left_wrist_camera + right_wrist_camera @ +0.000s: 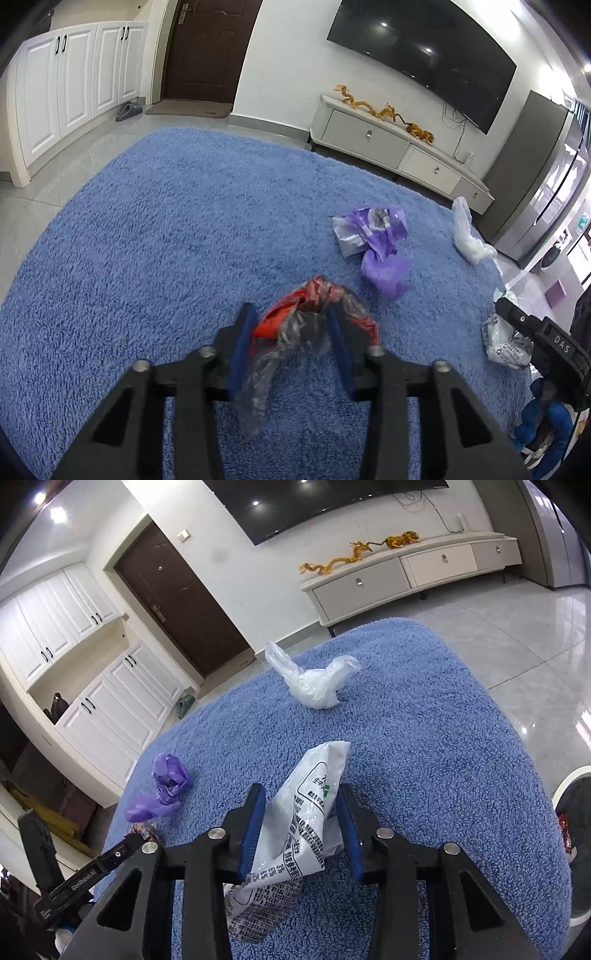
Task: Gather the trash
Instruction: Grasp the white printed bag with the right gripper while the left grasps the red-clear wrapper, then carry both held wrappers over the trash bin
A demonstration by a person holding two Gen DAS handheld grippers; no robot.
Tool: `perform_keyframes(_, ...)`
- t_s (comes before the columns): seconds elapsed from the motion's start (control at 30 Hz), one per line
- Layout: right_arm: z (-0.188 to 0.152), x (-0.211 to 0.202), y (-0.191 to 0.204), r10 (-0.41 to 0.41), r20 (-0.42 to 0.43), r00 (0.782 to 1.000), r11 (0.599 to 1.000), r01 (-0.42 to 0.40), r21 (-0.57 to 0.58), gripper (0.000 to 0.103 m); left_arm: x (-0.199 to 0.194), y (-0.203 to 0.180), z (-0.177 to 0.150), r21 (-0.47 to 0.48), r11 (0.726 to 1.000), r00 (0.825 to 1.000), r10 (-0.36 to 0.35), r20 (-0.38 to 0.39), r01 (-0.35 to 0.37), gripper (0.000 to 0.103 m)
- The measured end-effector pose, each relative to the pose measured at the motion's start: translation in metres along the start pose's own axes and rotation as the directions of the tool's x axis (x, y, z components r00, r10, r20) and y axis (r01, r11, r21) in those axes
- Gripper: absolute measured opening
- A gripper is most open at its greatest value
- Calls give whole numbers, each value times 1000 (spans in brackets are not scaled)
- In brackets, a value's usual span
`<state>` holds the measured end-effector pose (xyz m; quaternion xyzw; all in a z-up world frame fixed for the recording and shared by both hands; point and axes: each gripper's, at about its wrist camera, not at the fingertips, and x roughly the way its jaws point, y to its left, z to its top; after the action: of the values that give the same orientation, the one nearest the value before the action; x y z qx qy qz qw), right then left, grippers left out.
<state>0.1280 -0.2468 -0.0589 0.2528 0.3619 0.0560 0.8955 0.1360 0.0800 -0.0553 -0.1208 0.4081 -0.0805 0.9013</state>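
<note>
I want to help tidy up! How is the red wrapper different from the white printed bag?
The red wrapper is red with clear plastic; the white printed bag is white with black writing. The wrapper sits in the left tongs, the bag in the right tongs. The wrapper looks crumpled, the bag flatter. Both are crinkly plastic, lifted above the blue rug.

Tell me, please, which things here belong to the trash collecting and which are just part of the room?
Job:
red wrapper, between the left gripper fingers
printed white bag, between the right gripper fingers
purple bag
clear bag
bin, at the rug's edge

Room:
rug
TV
cabinet
door
slippers
</note>
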Motion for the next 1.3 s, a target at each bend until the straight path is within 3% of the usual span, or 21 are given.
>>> perform_keyframes(0.07,-1,0,2,4,2,1000,1000,-4,-2,34,0,1,-1,-3,1000,1000,-9,-3,9,20)
perform_keyframes(0.23,-1,-2,6,9,8,1000,999,-9,-30,30,-11,0,-7,-2,1000,1000,-9,12,9,13)
perform_keyframes(0.5,-7,-18,20,10,26,1000,997,-8,-81,23,-41,-12,-11,29,998,995,57,87,-60,10)
perform_keyframes(0.7,-6,-44,15,45,68,997,998,-41,-55,22,-80,-32,-6,45,994,977,89,196,-100,10)
perform_keyframes(1.0,-7,-100,6,66,166,984,998,-62,-29,22,-111,-73,-17,111,990,971,61,232,-89,10)
perform_keyframes(1.3,-19,-144,9,73,220,973,997,-63,-52,22,-149,-120,-42,199,974,950,46,309,-112,10)
